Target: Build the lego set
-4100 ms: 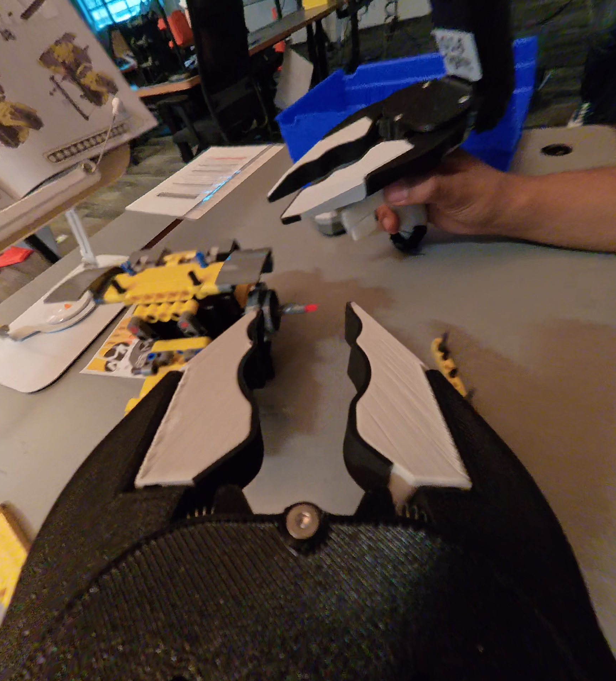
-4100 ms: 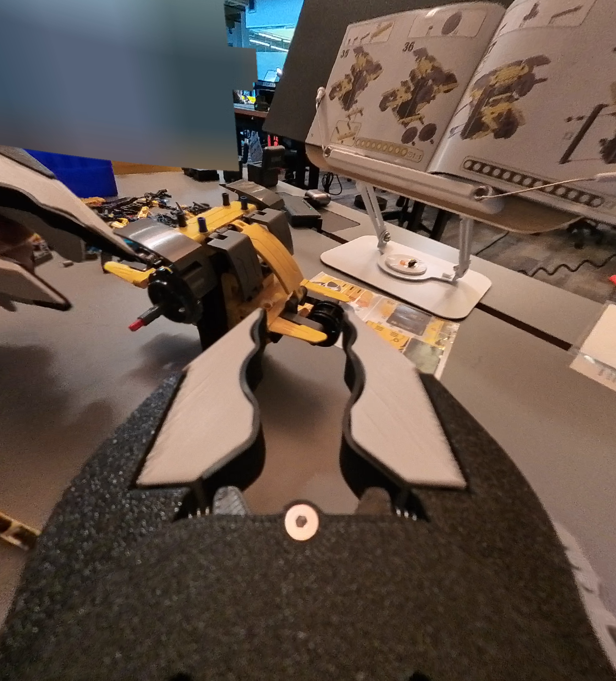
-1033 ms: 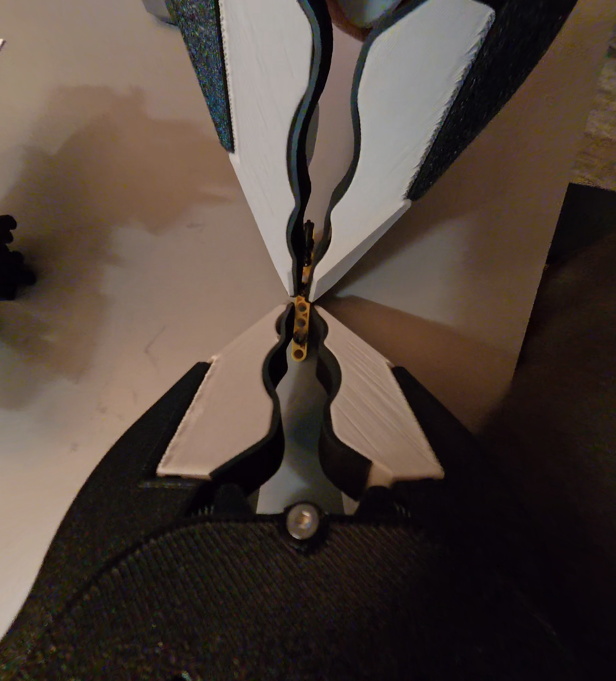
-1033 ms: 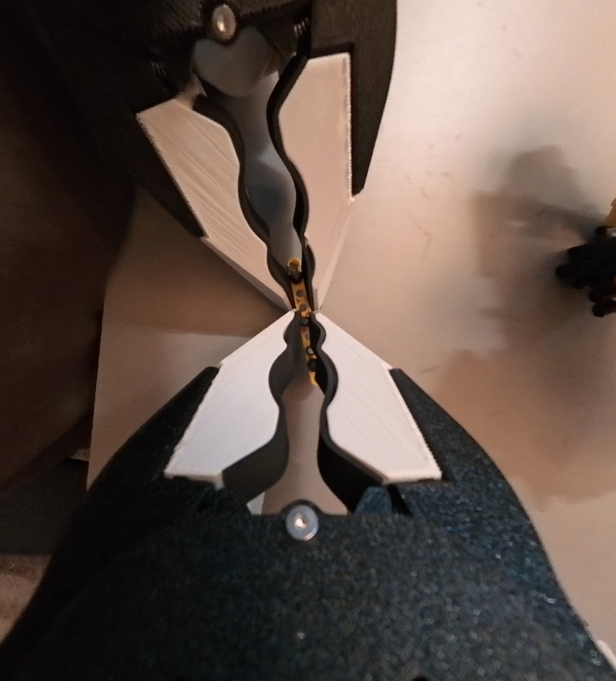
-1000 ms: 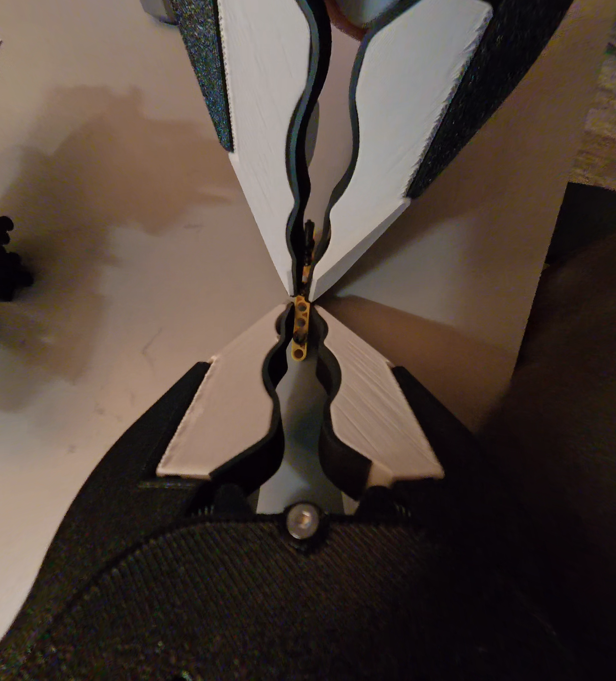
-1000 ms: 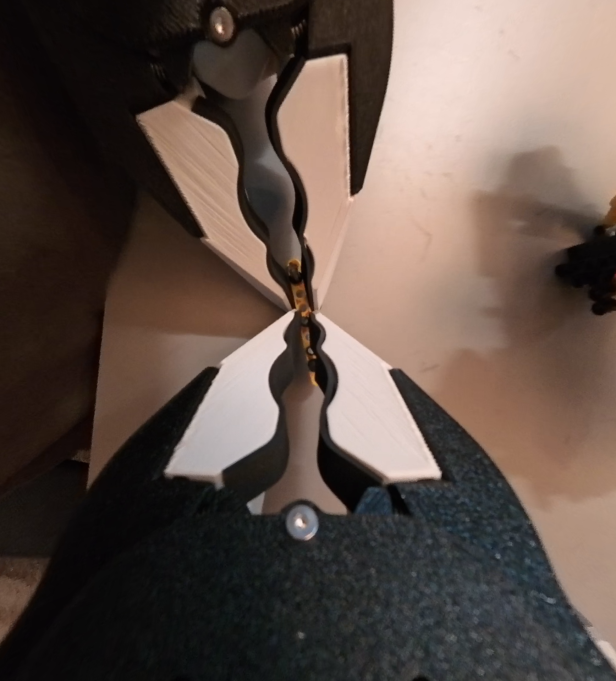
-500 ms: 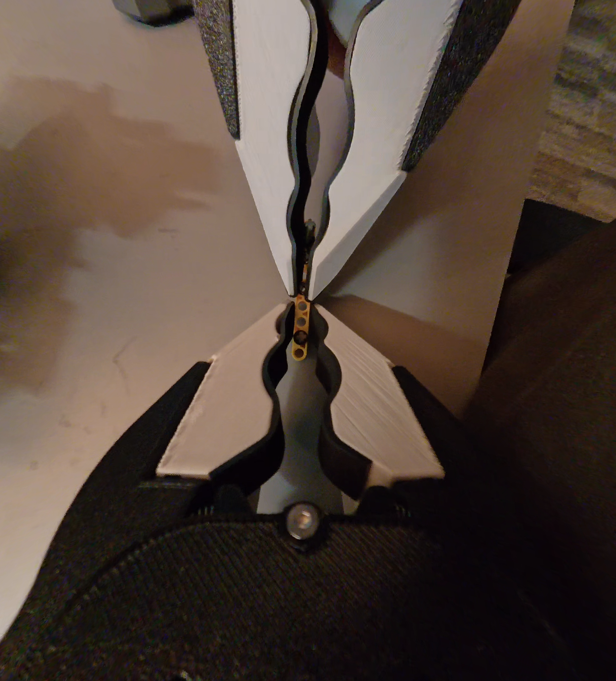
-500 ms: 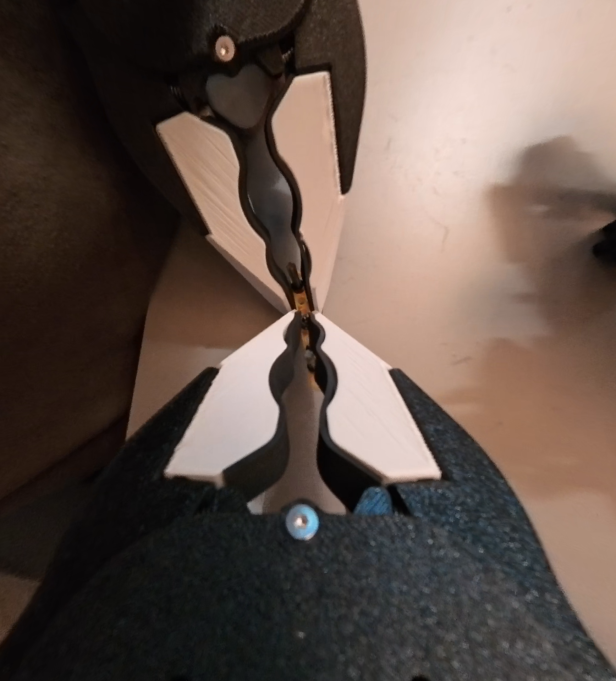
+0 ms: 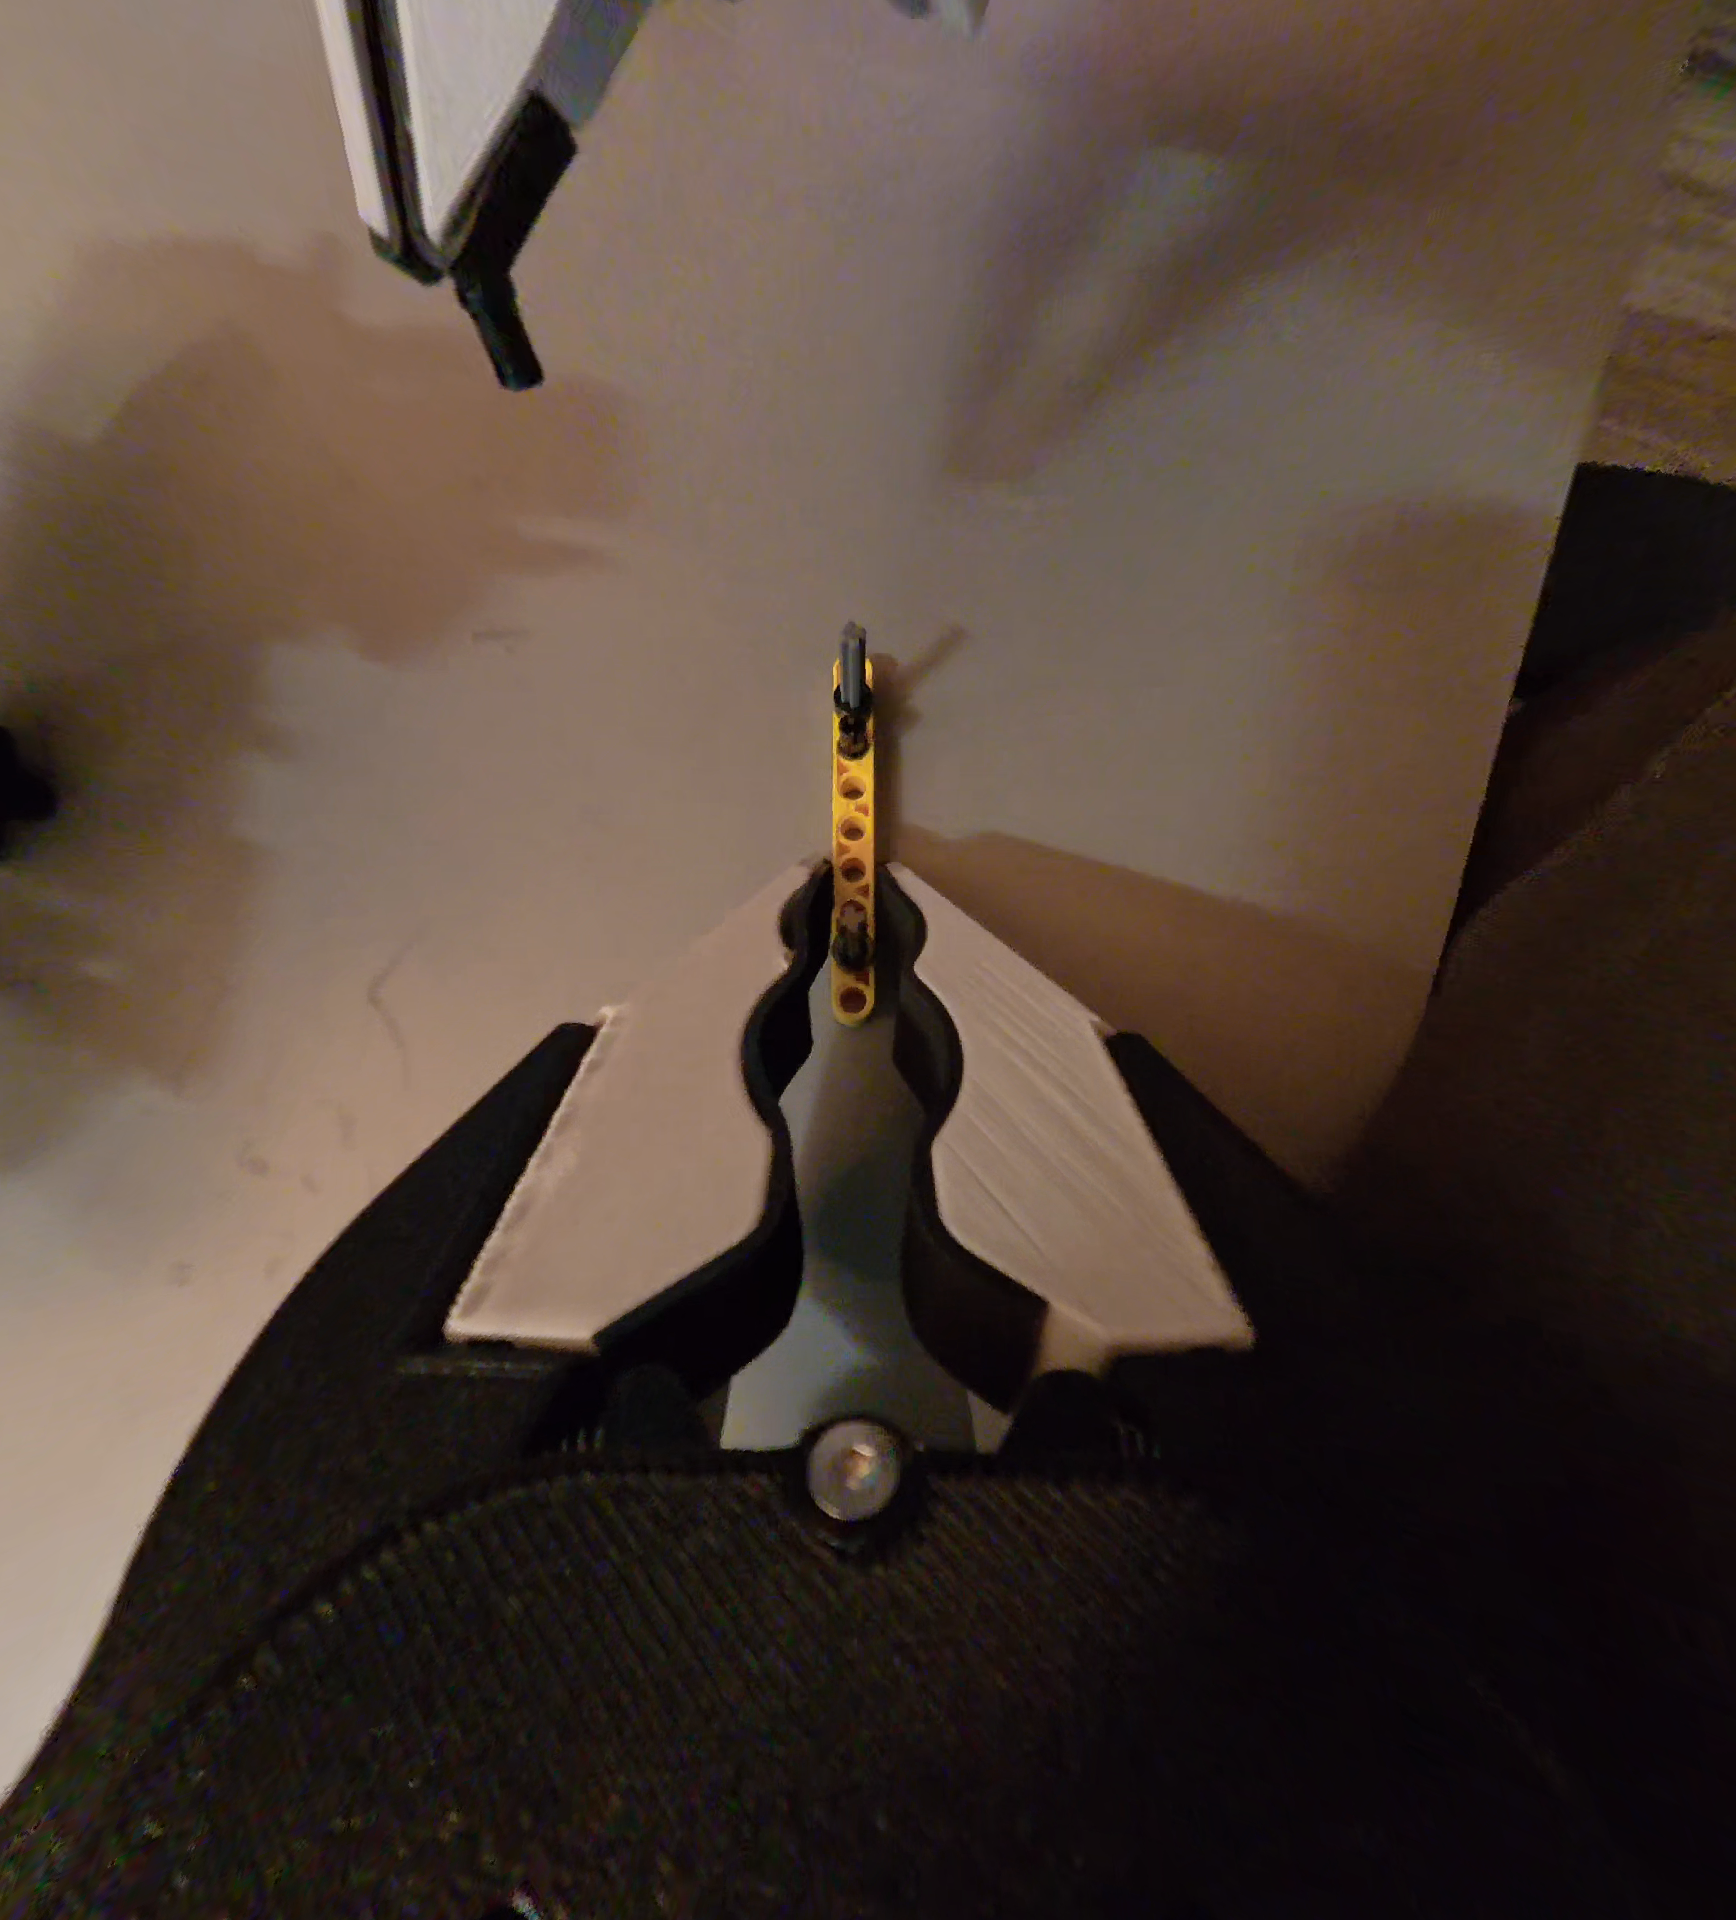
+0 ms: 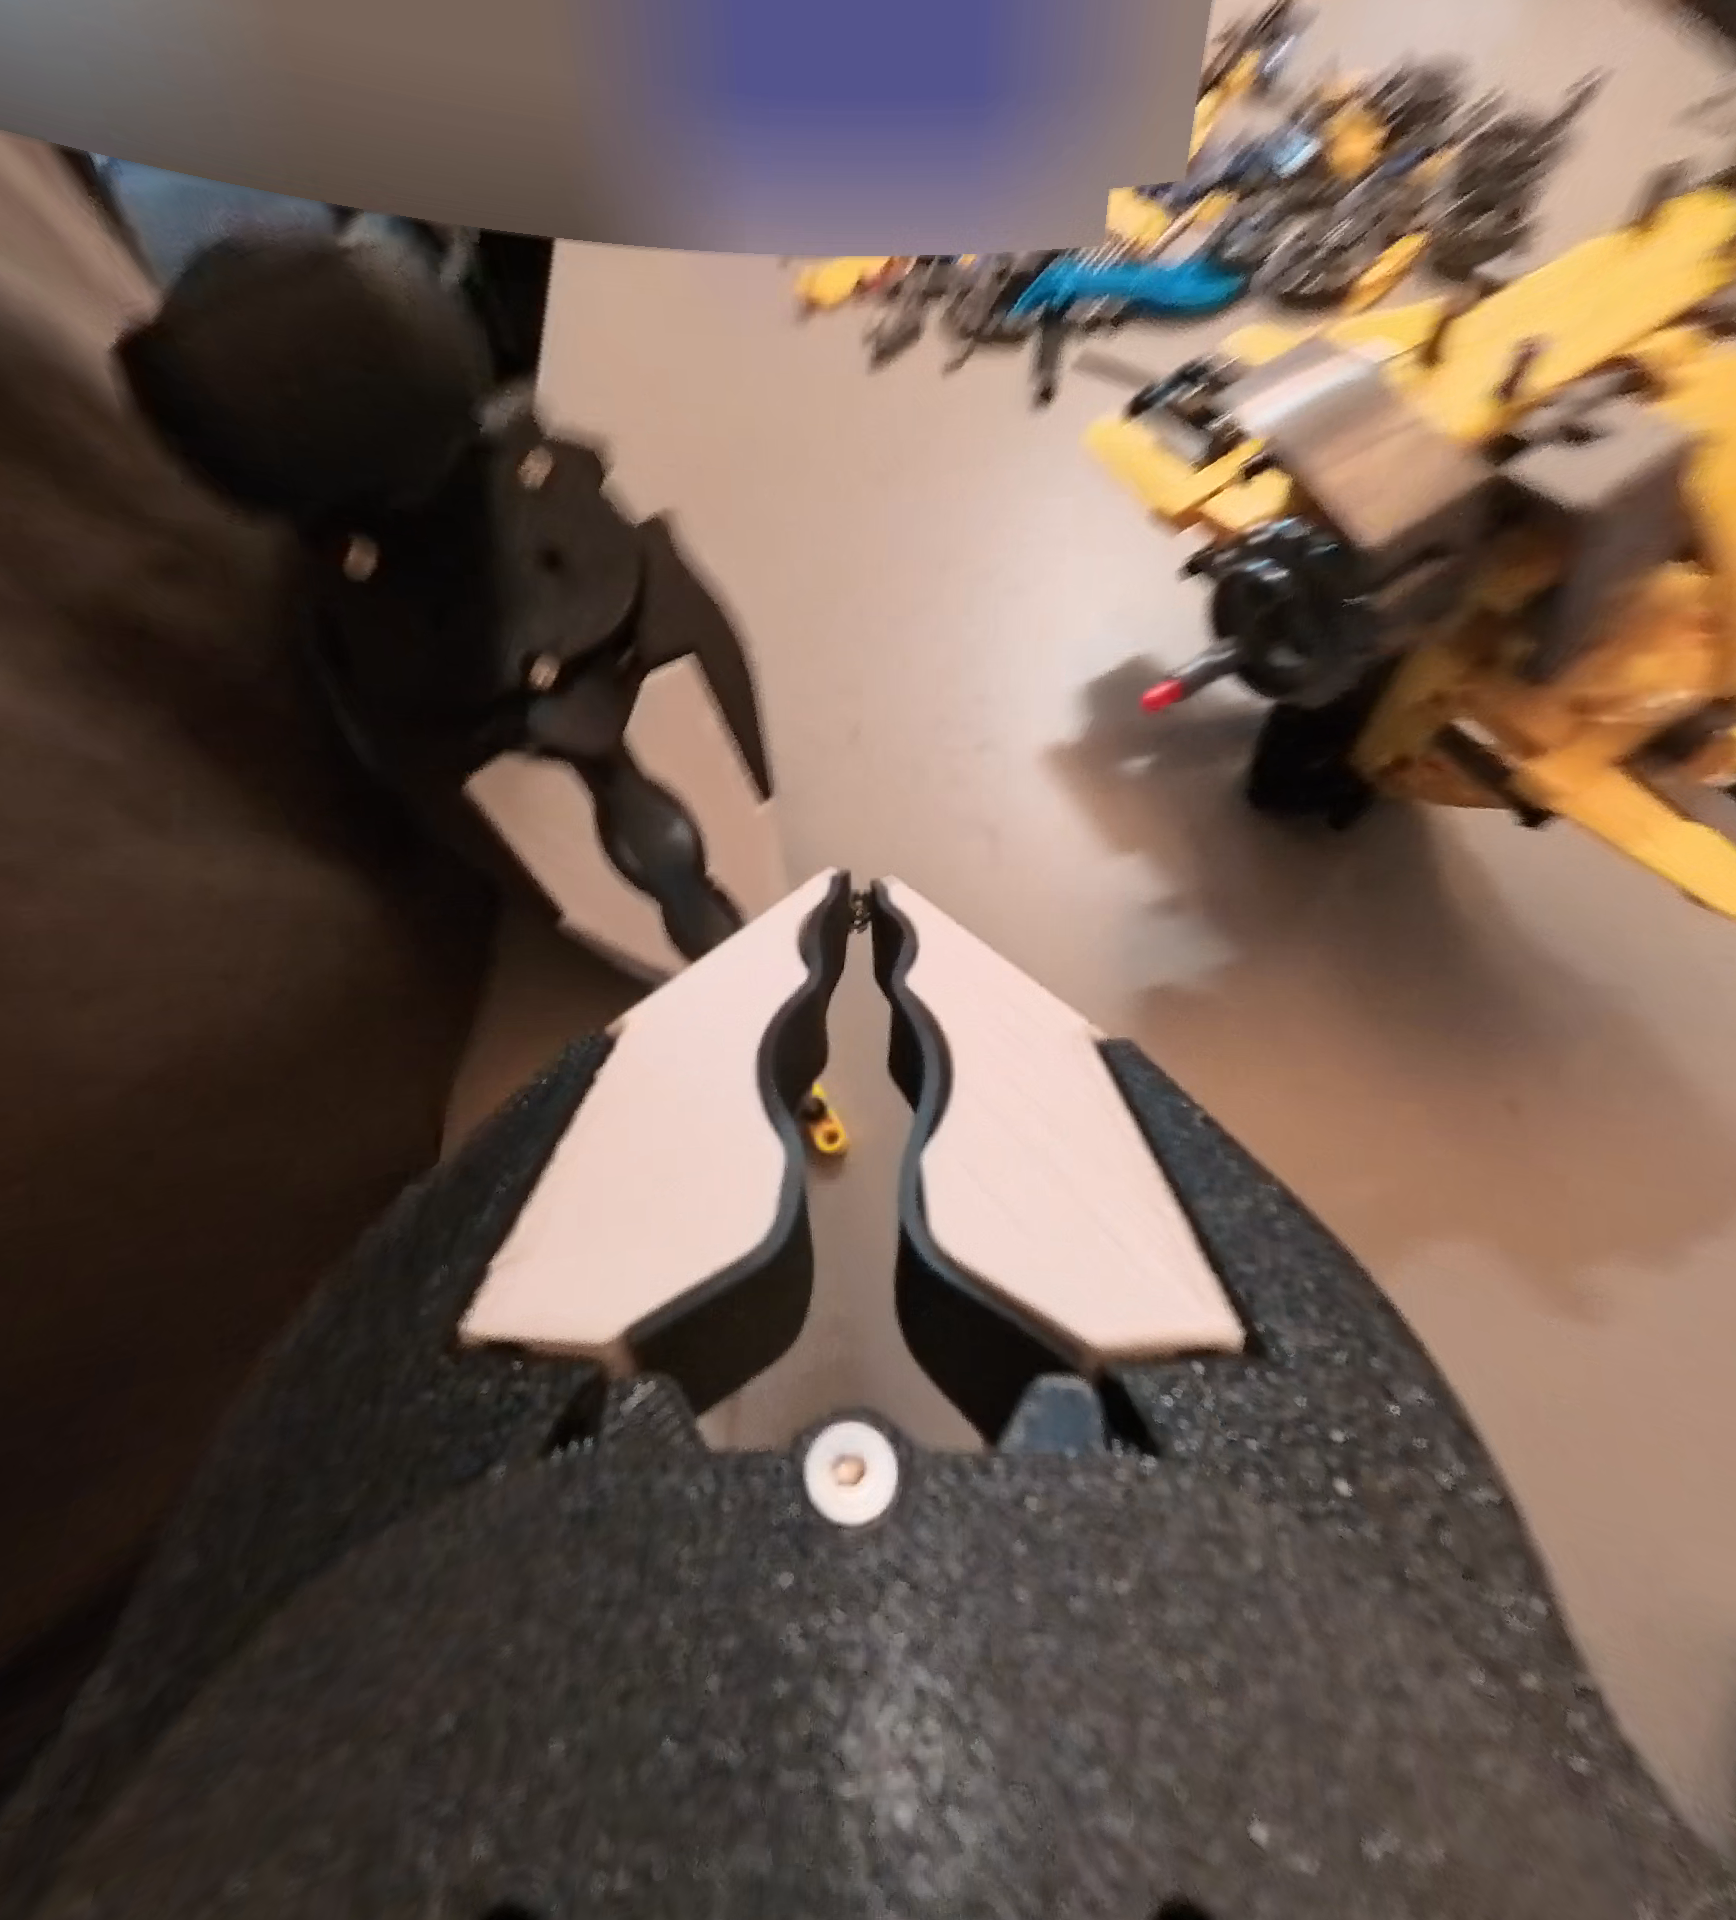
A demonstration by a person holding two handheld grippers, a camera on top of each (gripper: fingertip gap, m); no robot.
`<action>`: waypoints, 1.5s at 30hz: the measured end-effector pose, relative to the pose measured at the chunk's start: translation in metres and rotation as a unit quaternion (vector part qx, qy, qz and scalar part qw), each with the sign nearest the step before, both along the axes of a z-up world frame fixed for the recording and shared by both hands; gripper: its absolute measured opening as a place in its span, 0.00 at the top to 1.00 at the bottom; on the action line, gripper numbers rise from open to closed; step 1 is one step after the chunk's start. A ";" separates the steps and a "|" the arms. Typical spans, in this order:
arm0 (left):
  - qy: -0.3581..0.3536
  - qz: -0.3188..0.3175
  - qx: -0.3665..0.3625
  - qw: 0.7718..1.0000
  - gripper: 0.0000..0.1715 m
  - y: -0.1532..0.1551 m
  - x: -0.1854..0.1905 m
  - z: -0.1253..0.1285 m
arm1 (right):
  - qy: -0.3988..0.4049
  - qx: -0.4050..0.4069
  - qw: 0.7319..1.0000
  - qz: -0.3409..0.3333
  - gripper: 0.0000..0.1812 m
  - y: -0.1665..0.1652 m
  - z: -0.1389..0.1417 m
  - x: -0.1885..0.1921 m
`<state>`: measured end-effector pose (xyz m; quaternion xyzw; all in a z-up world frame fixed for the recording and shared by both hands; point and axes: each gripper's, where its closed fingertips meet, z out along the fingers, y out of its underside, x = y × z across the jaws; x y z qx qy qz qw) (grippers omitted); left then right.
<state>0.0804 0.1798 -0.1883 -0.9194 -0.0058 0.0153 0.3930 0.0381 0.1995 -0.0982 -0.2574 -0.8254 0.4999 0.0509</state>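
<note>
The left gripper (image 9: 851, 883) is pinched tight on a thin yellow strip (image 9: 851, 831) with a row of round holes. The strip is held by its near end, edge-up, so most of it sticks out past the fingertips over the grey tabletop (image 9: 324, 727), close to the table's near edge. Two small black pins sit in its holes, and a grey peg (image 9: 851, 665) stands at the far tip. Holding it by one end likely leaves the free holes open to reach.

The right gripper (image 9: 448, 260) shows in the upper left of the left wrist view, well apart from the strip. Its fingers are pressed together on a short black pin (image 9: 500, 332) that pokes out beyond the tips, probably so the exposed end can be pushed into a hole. From the right wrist view the right gripper's fingertips are nearly touching, with something small and dark between them.

Further along the tabletop, toward its far side, stands a yellow and black toy vehicle (image 10: 1466, 582) built from bricks, with a red-tipped rod pointing toward the grippers. A blurry heap of loose pieces (image 10: 1103, 281) lies behind it. A dark sleeve fills the left side.
</note>
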 end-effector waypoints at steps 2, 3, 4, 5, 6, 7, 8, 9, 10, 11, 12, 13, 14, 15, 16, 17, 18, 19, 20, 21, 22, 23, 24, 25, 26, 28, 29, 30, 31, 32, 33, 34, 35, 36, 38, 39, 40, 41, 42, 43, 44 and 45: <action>0.001 0.005 0.000 1.000 0.96 -0.001 -0.002 0.000 | -0.001 0.009 0.999 -0.036 0.98 0.008 -0.009 -0.005; 0.001 0.009 0.001 1.000 0.96 -0.002 -0.003 0.000 | -0.004 0.026 0.998 -0.053 0.99 0.014 -0.018 -0.006; 0.001 0.012 0.001 1.000 0.96 -0.002 -0.004 0.000 | -0.016 0.048 0.996 -0.070 0.98 0.019 -0.031 -0.006; -0.001 0.013 0.001 1.000 0.96 -0.003 -0.005 0.000 | -0.029 0.064 0.994 -0.082 0.98 0.022 -0.043 -0.005; -0.003 0.014 0.001 1.000 0.96 -0.003 -0.005 0.000 | -0.039 0.067 0.993 -0.091 0.98 0.023 -0.051 -0.004; -0.006 0.015 0.001 1.000 0.97 -0.003 -0.005 0.000 | -0.048 0.065 0.992 -0.102 0.98 0.023 -0.057 -0.003; -0.011 0.016 0.001 1.000 0.97 -0.003 -0.004 0.000 | -0.057 0.063 0.990 -0.109 0.98 0.023 -0.061 -0.003; -0.018 0.017 0.001 1.000 0.97 -0.003 -0.004 0.000 | -0.061 0.064 0.989 -0.117 0.98 0.024 -0.064 -0.003; -0.025 0.019 0.001 1.000 0.97 -0.003 -0.004 0.000 | -0.063 0.071 0.988 -0.125 0.98 0.027 -0.067 -0.004; -0.028 0.020 0.001 0.999 0.97 -0.003 -0.005 0.000 | -0.062 0.080 0.987 -0.128 0.98 0.029 -0.070 -0.005; -0.030 0.020 0.001 0.999 0.97 -0.003 -0.005 0.000 | -0.056 0.089 0.986 -0.126 0.98 0.029 -0.072 -0.005; -0.030 0.020 0.000 0.999 0.97 -0.003 -0.005 0.000 | -0.049 0.097 0.986 -0.125 0.98 0.030 -0.074 -0.005; -0.029 0.019 0.000 0.999 0.97 -0.002 -0.005 0.000 | -0.043 0.103 0.986 -0.122 0.98 0.030 -0.075 -0.004; -0.026 0.018 0.000 0.999 0.97 -0.002 -0.005 0.000 | -0.037 0.108 0.986 -0.118 0.98 0.029 -0.075 -0.003; -0.023 0.016 -0.001 1.000 0.97 -0.002 -0.005 0.000 | -0.032 0.112 0.987 -0.113 0.96 0.028 -0.075 -0.001; -0.020 0.015 -0.001 1.000 0.97 -0.003 -0.005 0.000 | -0.028 0.116 0.987 -0.110 0.95 0.028 -0.075 0.000; -0.018 0.014 -0.002 1.000 0.97 -0.002 -0.005 0.000 | -0.025 0.119 0.987 -0.107 0.94 0.028 -0.074 0.001; -0.016 0.014 -0.001 1.000 0.97 -0.002 -0.005 0.000 | -0.022 0.119 0.987 -0.106 0.94 0.028 -0.073 0.002; -0.016 0.015 -0.001 1.000 0.97 -0.002 -0.005 0.000 | -0.020 0.118 0.987 -0.106 0.93 0.029 -0.071 0.002; -0.016 0.015 -0.001 1.000 0.97 -0.002 -0.005 0.000 | -0.018 0.116 0.987 -0.107 0.92 0.030 -0.069 0.003; -0.017 0.015 0.000 1.000 0.97 -0.003 -0.005 0.000 | -0.017 0.112 0.988 -0.109 0.91 0.031 -0.067 0.003; -0.018 0.016 0.000 1.000 0.96 -0.003 -0.005 0.000 | -0.017 0.106 0.988 -0.111 0.90 0.031 -0.065 0.003; -0.018 0.016 0.000 1.000 0.96 -0.003 -0.005 0.000 | -0.017 0.100 0.988 -0.115 0.89 0.032 -0.063 0.004; -0.018 0.015 -0.001 1.000 0.96 -0.003 -0.005 0.000 | -0.015 0.093 0.989 -0.117 0.87 0.032 -0.060 0.004; -0.015 0.014 -0.001 1.000 0.96 -0.003 -0.005 0.000 | -0.012 0.085 0.989 -0.118 0.87 0.032 -0.057 0.005; -0.008 0.011 -0.002 1.000 0.96 -0.003 -0.005 0.000 | -0.008 0.072 0.990 -0.117 0.85 0.030 -0.054 0.008; -0.006 0.010 -0.002 1.000 0.96 -0.003 -0.005 0.000 | -0.008 0.067 0.991 -0.114 0.85 0.029 -0.053 0.011; -0.004 0.008 -0.002 1.000 0.96 -0.003 -0.006 0.000 | -0.010 0.064 0.992 -0.110 0.85 0.027 -0.053 0.014; -0.004 0.008 -0.001 1.000 0.95 -0.003 -0.006 0.000 | -0.013 0.062 0.992 -0.106 0.84 0.026 -0.054 0.017; -0.006 0.011 -0.001 1.000 0.90 -0.003 -0.007 0.000 | -0.017 0.063 0.993 -0.100 0.84 0.024 -0.057 0.020; -0.013 0.014 0.000 1.000 0.86 -0.002 -0.007 0.000 | -0.020 0.064 0.993 -0.094 0.84 0.023 -0.060 0.022; -0.027 0.012 0.004 1.000 0.83 -0.002 -0.005 0.002 | -0.022 0.067 0.994 -0.089 0.84 0.021 -0.063 0.024; -0.042 0.010 0.012 0.999 0.81 0.000 -0.003 0.005 | -0.023 0.070 0.994 -0.082 0.84 0.019 -0.066 0.026; -0.055 0.009 0.023 0.998 0.80 0.001 -0.002 0.009 | -0.023 0.073 0.994 -0.073 0.84 0.016 -0.069 0.028; -0.070 0.008 0.046 0.996 0.80 0.004 -0.001 0.019 | -0.012 0.084 0.995 -0.059 0.84 0.011 -0.073 0.028; -0.070 0.009 0.054 0.996 0.81 0.006 -0.003 0.024 | -0.004 0.090 0.995 -0.050 0.85 0.009 -0.074 0.027; -0.068 0.009 0.058 0.996 0.83 0.008 -0.005 0.027 | 0.005 0.097 0.994 -0.044 0.85 0.007 -0.075 0.026; -0.065 0.008 0.057 0.996 0.85 0.010 -0.006 0.028 | 0.011 0.104 0.994 -0.037 0.85 0.006 -0.076 0.025; -0.060 0.006 0.052 0.997 0.86 0.012 -0.008 0.027 | 0.014 0.110 0.993 -0.029 0.85 0.005 -0.078 0.025; -0.056 0.004 0.046 0.997 0.88 0.014 -0.008 0.025 | 0.015 0.113 0.993 -0.021 0.85 0.003 -0.079 0.025; -0.052 0.001 0.039 0.998 0.89 0.017 -0.009 0.023 | 0.015 0.114 0.993 -0.014 0.85 0.002 -0.079 0.025; -0.049 0.000 0.032 0.998 0.91 0.018 -0.009 0.020 | 0.016 0.114 0.993 -0.008 0.85 0.001 -0.079 0.025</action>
